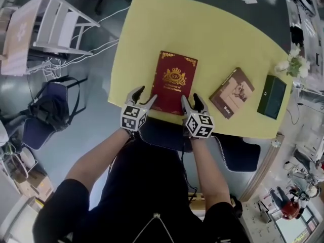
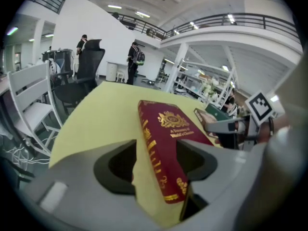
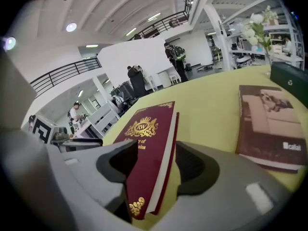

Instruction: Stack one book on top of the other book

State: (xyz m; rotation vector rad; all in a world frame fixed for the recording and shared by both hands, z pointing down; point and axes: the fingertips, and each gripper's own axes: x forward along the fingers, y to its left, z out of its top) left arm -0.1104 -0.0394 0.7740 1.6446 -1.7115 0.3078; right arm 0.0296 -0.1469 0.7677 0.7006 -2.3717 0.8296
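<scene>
A red book with gold print lies flat on the yellow table, near the front edge. A smaller brown book lies apart to its right. My left gripper is at the red book's near left corner; in the left gripper view its jaws stand either side of the spine with gaps showing. My right gripper is at the near right corner. There the red book's page edge sits between wide jaws that do not press it, and the brown book lies to the right.
A dark green box sits at the table's right end beside white flowers. A white chair and a dark chair stand left of the table, with cables on the floor. People stand far off in the hall.
</scene>
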